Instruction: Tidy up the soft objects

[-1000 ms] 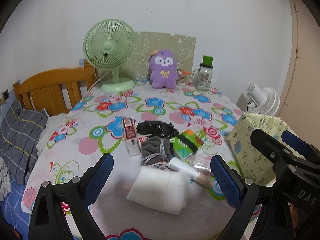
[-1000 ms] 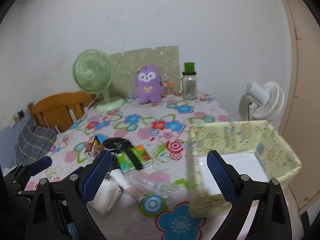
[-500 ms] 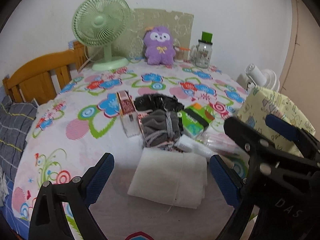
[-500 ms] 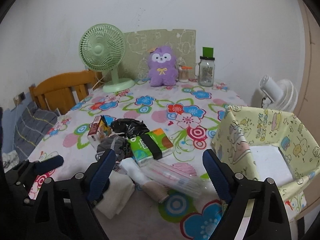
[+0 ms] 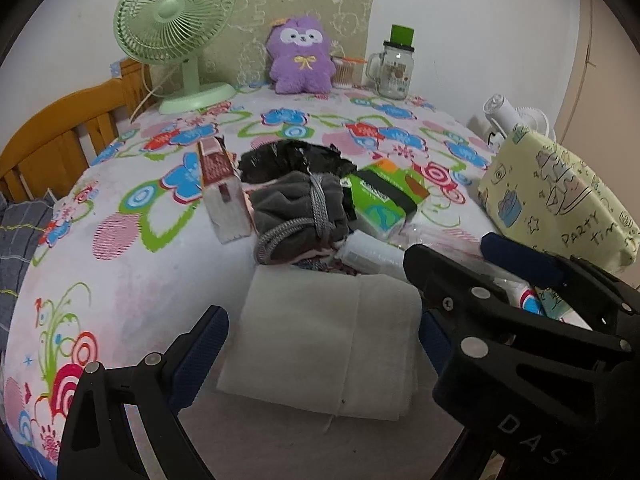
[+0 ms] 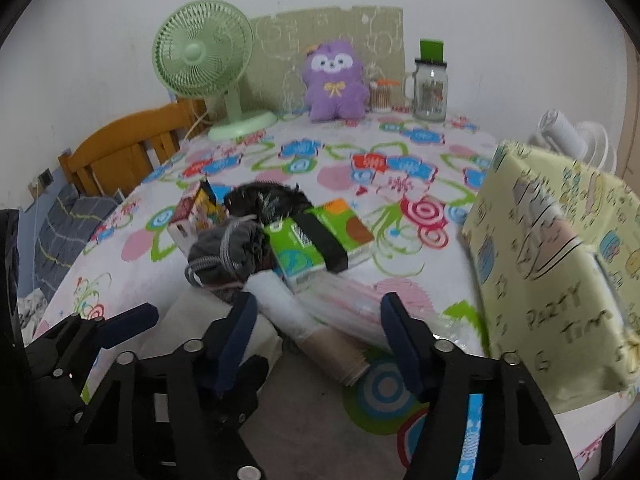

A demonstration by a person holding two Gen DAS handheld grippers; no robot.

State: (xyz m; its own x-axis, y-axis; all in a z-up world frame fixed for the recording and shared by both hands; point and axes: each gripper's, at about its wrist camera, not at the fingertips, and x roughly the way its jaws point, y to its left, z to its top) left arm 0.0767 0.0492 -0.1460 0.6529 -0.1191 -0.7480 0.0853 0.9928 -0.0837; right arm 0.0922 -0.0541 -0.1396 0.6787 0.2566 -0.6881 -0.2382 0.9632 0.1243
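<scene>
A folded white cloth [image 5: 332,344] lies at the table's near edge, between the open fingers of my left gripper [image 5: 320,344]. Behind it lie a grey cloth bundle tied with cord [image 5: 298,212], a black bag [image 5: 292,160], a green tissue pack [image 5: 380,196] and a white roll [image 5: 372,254]. My right gripper [image 6: 316,336] is open and empty, low over the roll [image 6: 288,312] and a clear plastic packet [image 6: 352,308]. The right gripper's black body [image 5: 520,320] crosses the left wrist view. A yellow fabric box [image 6: 560,264] stands at the right.
A green fan [image 5: 176,28], a purple plush toy [image 5: 300,56], a jar of cotton swabs [image 5: 344,72] and a glass mug [image 5: 394,68] stand at the table's far side. A small carton [image 5: 222,188] lies left of the pile. A wooden bed frame [image 5: 52,136] is on the left.
Both grippers have moved forward and down towards the pile. The left gripper's fingers now sit on either side of the white cloth. The right gripper has swung left, away from the yellow box.
</scene>
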